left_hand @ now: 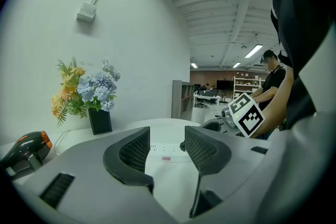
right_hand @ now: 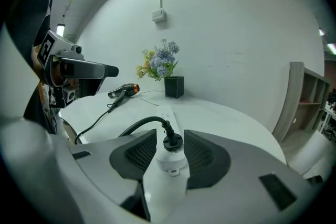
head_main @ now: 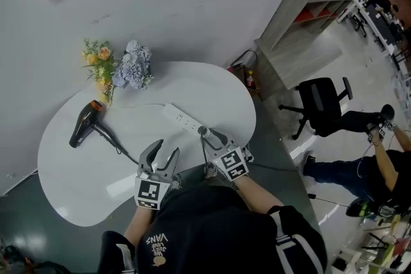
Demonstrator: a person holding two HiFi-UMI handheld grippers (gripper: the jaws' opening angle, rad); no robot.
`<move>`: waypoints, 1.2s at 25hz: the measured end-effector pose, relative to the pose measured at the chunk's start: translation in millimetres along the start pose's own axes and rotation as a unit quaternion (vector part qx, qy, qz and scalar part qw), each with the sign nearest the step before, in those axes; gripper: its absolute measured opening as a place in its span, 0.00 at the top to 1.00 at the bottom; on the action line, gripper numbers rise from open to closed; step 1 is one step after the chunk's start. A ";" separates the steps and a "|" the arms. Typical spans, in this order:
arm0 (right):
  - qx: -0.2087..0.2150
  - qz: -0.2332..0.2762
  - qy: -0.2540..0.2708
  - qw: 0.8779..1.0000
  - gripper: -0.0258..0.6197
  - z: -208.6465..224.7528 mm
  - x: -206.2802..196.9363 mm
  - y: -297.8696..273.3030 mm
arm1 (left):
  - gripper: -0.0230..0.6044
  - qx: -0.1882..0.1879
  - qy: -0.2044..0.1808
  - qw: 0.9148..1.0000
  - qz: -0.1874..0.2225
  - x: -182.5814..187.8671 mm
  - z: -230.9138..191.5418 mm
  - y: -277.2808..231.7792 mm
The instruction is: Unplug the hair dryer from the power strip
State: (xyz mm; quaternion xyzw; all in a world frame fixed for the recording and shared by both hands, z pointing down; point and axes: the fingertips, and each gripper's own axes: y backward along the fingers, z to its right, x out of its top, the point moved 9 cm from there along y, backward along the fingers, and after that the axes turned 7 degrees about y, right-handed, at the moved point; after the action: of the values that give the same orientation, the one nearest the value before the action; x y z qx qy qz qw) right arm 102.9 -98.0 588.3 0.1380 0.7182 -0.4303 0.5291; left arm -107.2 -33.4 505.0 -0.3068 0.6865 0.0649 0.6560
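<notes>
A white power strip (head_main: 182,118) lies across the middle of the white table (head_main: 77,189). A black plug (right_hand: 169,140) sits in its near end, and the black cord (right_hand: 134,126) runs left to the black and orange hair dryer (head_main: 83,125), which lies at the table's left. My right gripper (right_hand: 170,152) has its pads against both sides of the strip's near end, just below the plug. The left gripper (head_main: 164,154) hovers open near the front edge, left of the right gripper (head_main: 214,136). Nothing is between its fingers, and it faces the strip (left_hand: 167,152).
A vase of blue and yellow flowers (head_main: 122,67) stands at the table's back left. To the right, off the table, are a wooden shelf unit (head_main: 302,29), a black office chair (head_main: 321,99) and a seated person (head_main: 372,163).
</notes>
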 end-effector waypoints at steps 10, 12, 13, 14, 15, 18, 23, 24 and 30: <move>0.043 -0.001 0.051 0.998 0.74 1.6 -0.7 -16.7 | 0.64 0.012 -0.018 1.000 -0.018 -5.1 2.6 -6.0; 0.048 -0.002 0.059 0.997 0.75 2.3 0.3 -18.9 | 0.64 0.012 -0.025 0.999 -0.022 -4.7 3.0 -9.1; 0.050 -0.003 0.062 0.997 0.76 2.9 0.8 -19.5 | 0.64 0.010 -0.028 0.999 -0.024 -5.0 3.7 -10.8; 0.052 -0.003 0.065 0.997 0.77 3.7 0.6 -19.7 | 0.64 0.008 -0.031 0.999 -0.026 -5.6 4.7 -12.7; 0.053 -0.003 0.065 0.996 0.78 4.5 -0.3 -19.9 | 0.64 0.004 -0.035 0.999 -0.028 -6.5 5.7 -14.9; 0.052 0.002 0.065 0.997 0.82 7.5 -1.2 -20.8 | 0.64 -0.006 -0.053 0.998 -0.036 -8.9 6.8 -22.4; 0.058 0.000 0.077 0.995 0.83 10.3 -0.3 -21.8 | 0.64 -0.016 -0.089 0.995 -0.042 -9.7 6.5 -33.8; 0.060 0.000 0.080 0.995 0.84 10.7 0.8 -21.1 | 0.64 -0.017 -0.094 0.994 -0.044 -9.8 6.8 -35.6; 0.072 0.006 0.082 0.994 0.84 14.4 0.4 -21.0 | 0.64 -0.031 -0.123 0.990 -0.061 -14.5 8.6 -48.4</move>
State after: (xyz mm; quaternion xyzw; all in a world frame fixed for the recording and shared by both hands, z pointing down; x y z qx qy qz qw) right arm 98.2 -121.5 596.8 0.2147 0.7259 -0.4647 0.4594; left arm -76.0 -63.1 532.7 -0.3586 0.5781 0.0833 0.7282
